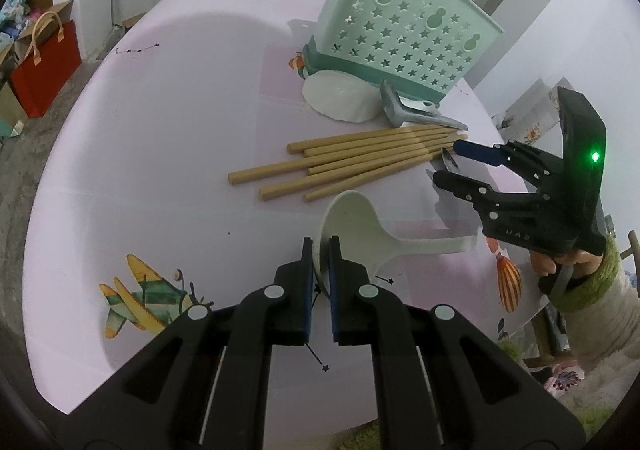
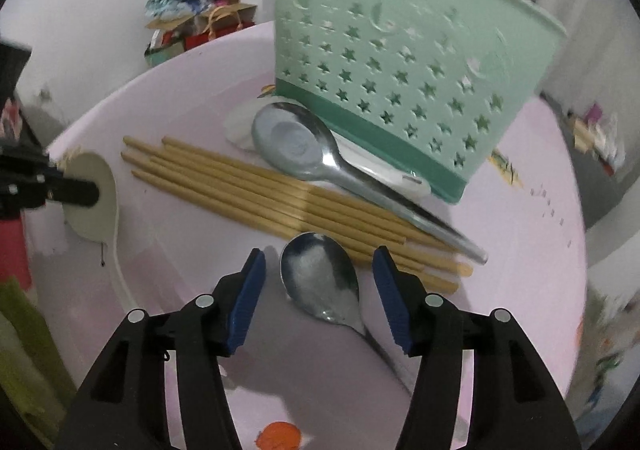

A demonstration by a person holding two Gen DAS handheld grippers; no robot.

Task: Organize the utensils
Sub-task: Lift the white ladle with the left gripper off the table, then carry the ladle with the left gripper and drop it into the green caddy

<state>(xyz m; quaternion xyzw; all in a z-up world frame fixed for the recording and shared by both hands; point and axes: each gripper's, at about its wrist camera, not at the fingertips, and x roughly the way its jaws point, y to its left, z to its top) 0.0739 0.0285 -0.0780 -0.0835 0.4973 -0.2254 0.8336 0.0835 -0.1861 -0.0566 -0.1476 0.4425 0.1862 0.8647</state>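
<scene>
A cream plastic spoon (image 1: 360, 226) with a deep rounded bowl and a flat handle sits low over the pale pink tabletop (image 1: 160, 170), its rim pinched between the blue pads of the left hand-held gripper (image 1: 321, 270), whose jaws are pressed nearly together on it. Just beyond it lie smooth, straight wooden chopsticks (image 1: 352, 162) in a loose bundle. Near their tips, a shiny steel spoon (image 2: 320, 282) lies bowl-up on the tabletop, between the spread jaws of the right hand-held gripper (image 2: 318, 298); the pads stand apart from it on both sides. A larger steel ladle-like spoon (image 2: 296, 146) and a white spoon (image 1: 340, 96) rest against the foot of a mint-green plastic holder (image 1: 400, 34), upright and pierced with star-shaped holes. Painted aeroplanes decorate the tabletop.
</scene>
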